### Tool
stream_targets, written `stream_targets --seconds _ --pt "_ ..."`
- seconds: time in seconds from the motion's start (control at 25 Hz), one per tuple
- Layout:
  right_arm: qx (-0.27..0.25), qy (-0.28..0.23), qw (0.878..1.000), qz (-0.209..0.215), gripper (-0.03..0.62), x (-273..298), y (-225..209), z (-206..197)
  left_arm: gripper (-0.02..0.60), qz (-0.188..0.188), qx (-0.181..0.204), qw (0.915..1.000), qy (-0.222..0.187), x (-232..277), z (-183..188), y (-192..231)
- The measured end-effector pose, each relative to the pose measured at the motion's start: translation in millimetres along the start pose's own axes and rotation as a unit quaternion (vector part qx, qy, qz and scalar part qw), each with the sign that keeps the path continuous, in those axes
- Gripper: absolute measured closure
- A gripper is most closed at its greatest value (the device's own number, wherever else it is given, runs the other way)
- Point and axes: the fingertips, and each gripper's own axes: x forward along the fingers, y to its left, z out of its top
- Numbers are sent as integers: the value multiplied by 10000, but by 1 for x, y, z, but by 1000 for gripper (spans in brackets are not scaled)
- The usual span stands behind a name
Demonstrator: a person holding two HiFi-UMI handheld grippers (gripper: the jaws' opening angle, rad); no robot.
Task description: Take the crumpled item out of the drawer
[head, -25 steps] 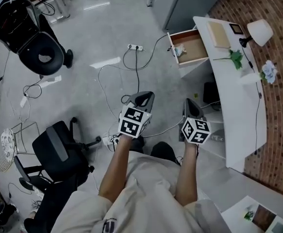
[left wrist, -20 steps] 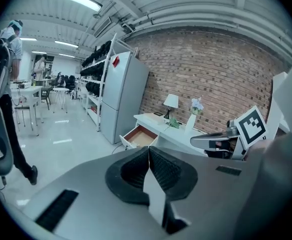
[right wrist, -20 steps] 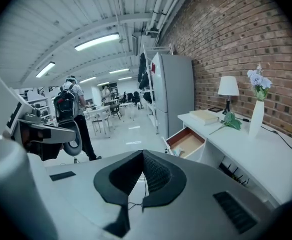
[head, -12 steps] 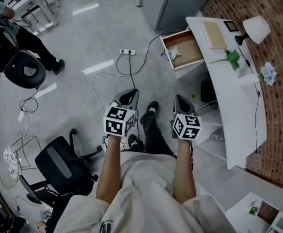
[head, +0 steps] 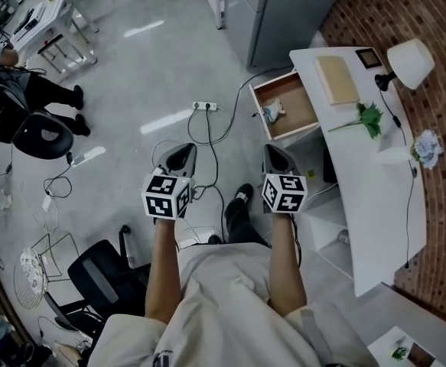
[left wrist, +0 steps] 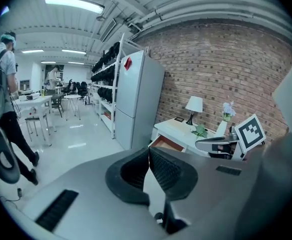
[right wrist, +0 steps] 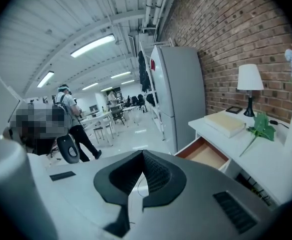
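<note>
Two forearms, extended fwd over grey floor (head: pixel 131 75), one gripper held in each hand. L gripper (head: pixel 181 151): jaws closed tip to tip, nothing held between. R gripper (head: pixel 273 151): jaws likewise closed, nothing between; both are held side by side, apart, pointed toward the desk end of the room. Dark shoe (head: pixel 238 205), seen between the two grippers. Black office chair (head: pixel 100 270), placed at lower left of head view. Loose cables and white power strip (head: pixel 205 106), laid on floor just beyond the grippers. Wooden drawer (head: pixel 301 104), pulled open from white desk (head: pixel 376 197), well apart from both grippers. Crumpled item (head: pixel 273 112), pale w/ a bluish patch, lying inside the drawer near its pulled-out front, untouched. On desk top: beige book or pad (head: pixel 337 80), small dark frame (head: pixel 372 56), white-shaded lamp (head: pixel 410 53), green sprig (head: pixel 370 116), white vase w/ pale flowers (head: pixel 425 145). Grey fridge-type cabinet (head: pixel 284 14), stood beyond the drawer. Brick wall (head: pixel 444 228), behind desk. Another person (head: pixel 39 86), seen at far left beside further chairs and tables.
</note>
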Motion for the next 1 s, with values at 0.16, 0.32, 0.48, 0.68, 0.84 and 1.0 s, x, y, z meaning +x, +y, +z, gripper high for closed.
stream_targets --seconds 0.16,0.32,0.48,0.68,0.84,1.0 --pt "181 -48 9998 -13 576 29 -42 28 565 76 49 9999 50 47 31 6" --pt "481 -109 9988 -78 576 50 -90 42 565 -39 240 9996 165 100 57 -3" --pt "693 -57 9976 -36 576 60 -131 37 565 -203 84 9997 85 140 72 -20" --pt "972 141 9948 -254 576 62 -164 15 565 -401 174 9987 242 166 72 -30" --pt "1011 177 9940 -387 576 67 -175 14 565 -419 128 9987 273 179 75 -20" --pt "1143 109 9919 -539 576 72 -182 20 565 -589 168 9978 270 201 87 -13"
